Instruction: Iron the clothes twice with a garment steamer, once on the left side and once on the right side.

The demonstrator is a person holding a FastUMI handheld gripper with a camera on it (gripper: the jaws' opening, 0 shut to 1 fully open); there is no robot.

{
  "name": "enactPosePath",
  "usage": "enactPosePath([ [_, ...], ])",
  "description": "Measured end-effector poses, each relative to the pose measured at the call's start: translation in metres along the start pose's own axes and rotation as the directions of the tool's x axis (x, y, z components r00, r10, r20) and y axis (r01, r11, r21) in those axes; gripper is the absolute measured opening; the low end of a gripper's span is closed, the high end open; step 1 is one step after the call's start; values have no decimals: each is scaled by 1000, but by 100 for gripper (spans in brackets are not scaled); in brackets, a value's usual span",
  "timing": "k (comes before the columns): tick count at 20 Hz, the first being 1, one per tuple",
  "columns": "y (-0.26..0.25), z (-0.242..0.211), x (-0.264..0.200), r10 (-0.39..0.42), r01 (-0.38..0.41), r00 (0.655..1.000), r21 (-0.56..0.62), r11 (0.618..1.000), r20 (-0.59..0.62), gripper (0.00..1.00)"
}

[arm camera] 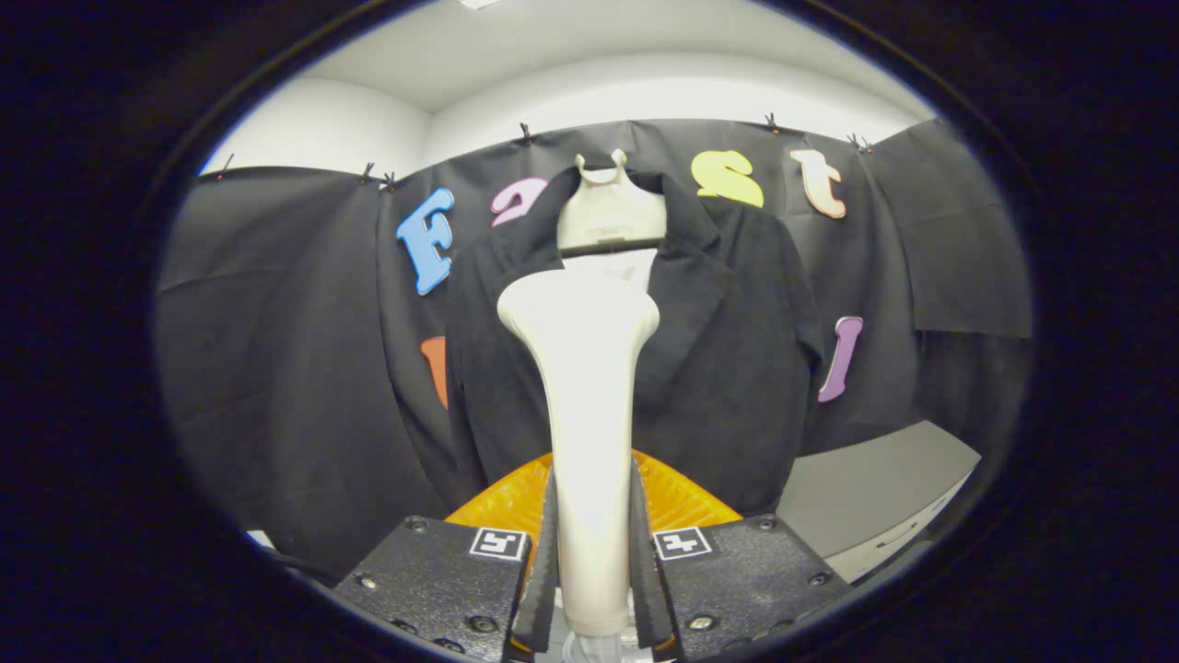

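The gripper point(594, 552) has its jaws clamped on the handle of a cream plastic garment steamer point(585, 368), whose wide head rises upright ahead of them. Beyond it hangs a black jacket point(737, 350) on a cream hanger point(610, 207).

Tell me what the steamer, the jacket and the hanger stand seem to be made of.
Steamer, clamped between the gripper fingers: smooth cream plastic by its soft sheen. Jacket beyond it: matte black woven cloth, possibly wool-like; it reflects nothing. Hanger stand at the collar: pale moulded plastic, probably.
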State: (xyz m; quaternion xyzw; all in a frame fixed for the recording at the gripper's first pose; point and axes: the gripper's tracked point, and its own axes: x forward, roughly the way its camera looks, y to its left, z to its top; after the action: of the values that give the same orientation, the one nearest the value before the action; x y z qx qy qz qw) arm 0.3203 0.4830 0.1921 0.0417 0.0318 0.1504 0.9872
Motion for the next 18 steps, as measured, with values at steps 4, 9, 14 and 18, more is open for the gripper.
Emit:
enactPosePath([
  [4,24,36,15,7,-7,999,-2,1000,46,37],
  [9,51,73,26,-8,15,992,-52,999,126,37],
  [14,80,70,42,-19,35,991,-117,993,136,37],
  [18,90,50,54,-19,32,995,-142,989,96,37],
])
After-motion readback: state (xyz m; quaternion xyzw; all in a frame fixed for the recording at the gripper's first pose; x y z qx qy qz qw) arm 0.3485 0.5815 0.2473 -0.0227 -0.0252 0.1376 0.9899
